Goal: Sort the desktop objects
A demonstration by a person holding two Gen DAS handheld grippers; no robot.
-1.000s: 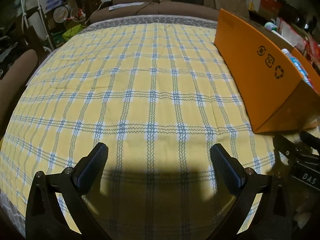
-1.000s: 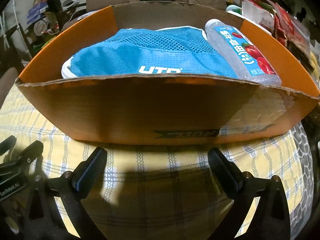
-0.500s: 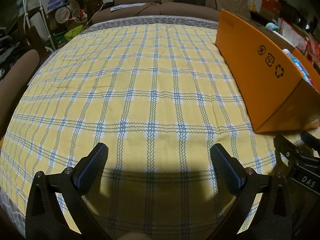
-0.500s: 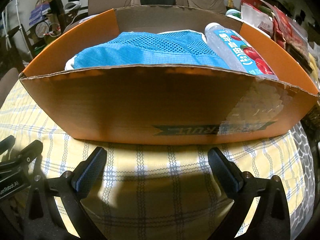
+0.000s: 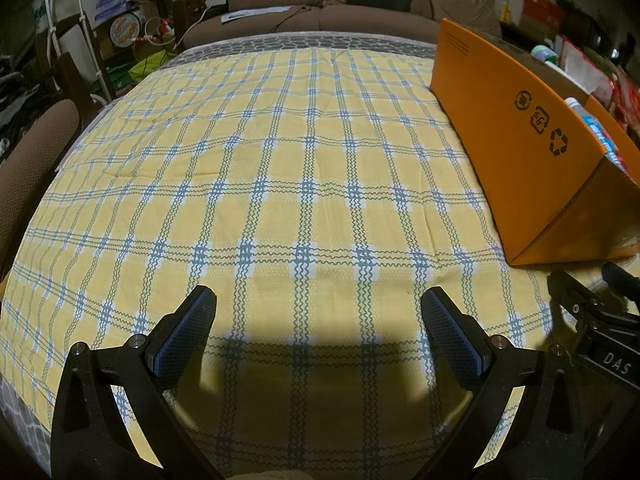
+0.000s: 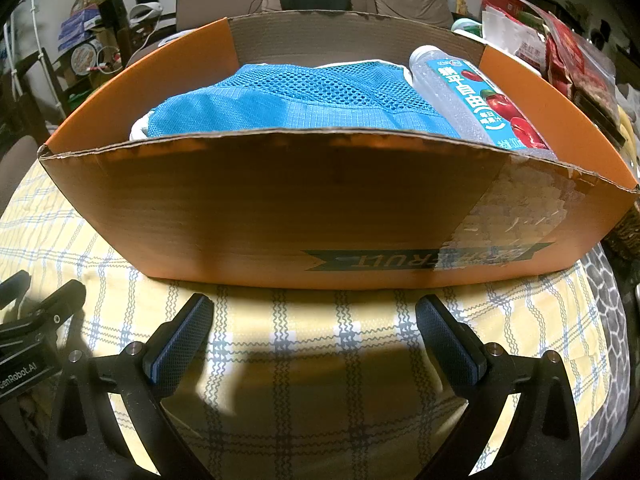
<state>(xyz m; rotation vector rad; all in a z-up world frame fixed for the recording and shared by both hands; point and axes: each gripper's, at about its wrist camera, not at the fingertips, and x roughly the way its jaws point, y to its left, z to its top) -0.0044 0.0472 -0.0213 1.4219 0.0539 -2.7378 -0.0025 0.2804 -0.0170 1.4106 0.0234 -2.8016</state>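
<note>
The left gripper (image 5: 318, 312) had its jaws spread wide with nothing between them, the blue-padded fingers (image 5: 182, 334) pointing forward and slightly down over the counter, which was covered by a yellow cloth with blue checks (image 5: 280, 152). It hung low above the near edge of the cloth and cast a dark shadow just ahead of the jaws. To its right, part of the right gripper's black frame showed at the edge of the left wrist view.

The right gripper (image 6: 314, 322) also stood with jaws wide apart and empty, held level and low over the cloth, facing the near wall of the orange cardboard box (image 6: 280, 208). The fingertips were close to that wall but not touching it.

Inside the box lay 2 things: a blue mesh bag (image 6: 296, 100) filling most of the left and middle, and a clear plastic drink bottle (image 6: 472, 100) with a blue label and red fruit printed on it, lying on its side along the right wall, touching the bag. The box sat on the right part of the counter. In the left wrist view its long orange side (image 5: 516, 132) carried 3 recycling marks.

Beyond the counter stood a brown sofa (image 5: 360, 12).
</note>
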